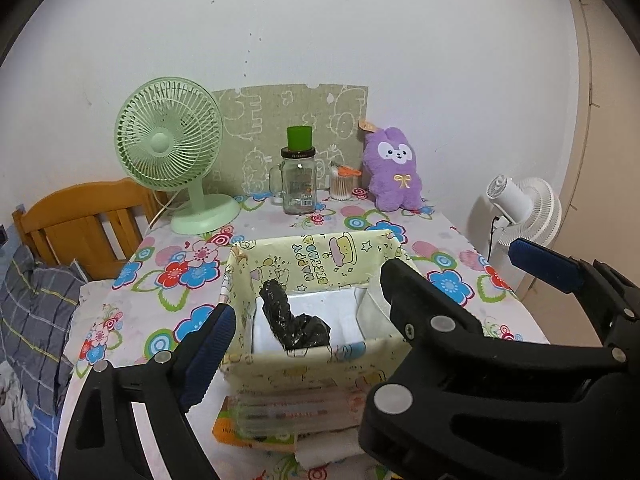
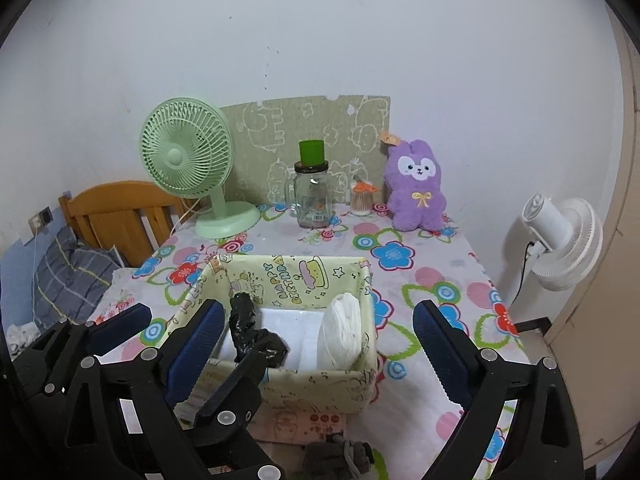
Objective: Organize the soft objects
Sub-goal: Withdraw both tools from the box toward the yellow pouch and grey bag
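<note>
Inside the yellow birthday-print fabric box (image 2: 280, 384) on the bench lie already a black crumpled plastic bag (image 2: 256, 336) and a white soft roll (image 2: 344, 332), while the grey knitted item (image 2: 340, 456) waits outside and both the left hand-held gripper (image 1: 308, 312) and the right hand-held gripper (image 2: 320, 328) are spread wide, grasping nothing.

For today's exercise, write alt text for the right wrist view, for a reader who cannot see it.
An open right gripper frames a yellow fabric box on a floral tablecloth; the box holds a crumpled black bag and a white bundle. Behind stand a green fan, a glass jar and a purple plush.
</note>
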A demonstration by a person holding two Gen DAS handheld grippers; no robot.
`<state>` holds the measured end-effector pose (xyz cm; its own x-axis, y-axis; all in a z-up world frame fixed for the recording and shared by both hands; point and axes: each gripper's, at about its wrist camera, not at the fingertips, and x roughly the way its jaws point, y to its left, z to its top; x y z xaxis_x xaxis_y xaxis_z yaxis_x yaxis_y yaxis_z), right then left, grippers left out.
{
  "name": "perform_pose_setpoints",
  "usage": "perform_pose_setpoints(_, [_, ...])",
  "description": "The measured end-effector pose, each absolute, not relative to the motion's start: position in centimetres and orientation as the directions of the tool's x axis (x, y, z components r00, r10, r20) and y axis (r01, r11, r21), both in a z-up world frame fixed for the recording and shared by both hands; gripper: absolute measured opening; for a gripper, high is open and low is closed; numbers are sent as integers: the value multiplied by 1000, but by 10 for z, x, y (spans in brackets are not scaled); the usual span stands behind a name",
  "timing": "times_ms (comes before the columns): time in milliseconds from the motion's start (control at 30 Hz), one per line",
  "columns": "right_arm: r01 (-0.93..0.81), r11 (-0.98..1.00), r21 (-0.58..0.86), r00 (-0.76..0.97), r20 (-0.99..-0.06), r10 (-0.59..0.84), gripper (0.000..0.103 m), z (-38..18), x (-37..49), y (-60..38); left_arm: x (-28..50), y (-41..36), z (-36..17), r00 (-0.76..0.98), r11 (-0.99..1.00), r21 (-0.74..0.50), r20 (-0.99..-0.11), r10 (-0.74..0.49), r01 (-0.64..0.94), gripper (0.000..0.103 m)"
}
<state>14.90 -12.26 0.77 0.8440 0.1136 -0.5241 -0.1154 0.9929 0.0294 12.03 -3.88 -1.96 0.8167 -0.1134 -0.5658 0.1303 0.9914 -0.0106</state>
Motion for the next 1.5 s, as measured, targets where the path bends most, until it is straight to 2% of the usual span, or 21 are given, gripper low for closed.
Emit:
perform_pose_setpoints(633, [-121,992,22,855,-506,115,98,5,94,-125,73,-42,-25,819,990,-26,-558,-130,140,92])
perform_pose_setpoints(1500, [-96,995,31,845,-526,98,98,-56,57,-154,41,-72,-85,784,984,-35,-599,-162,177,94])
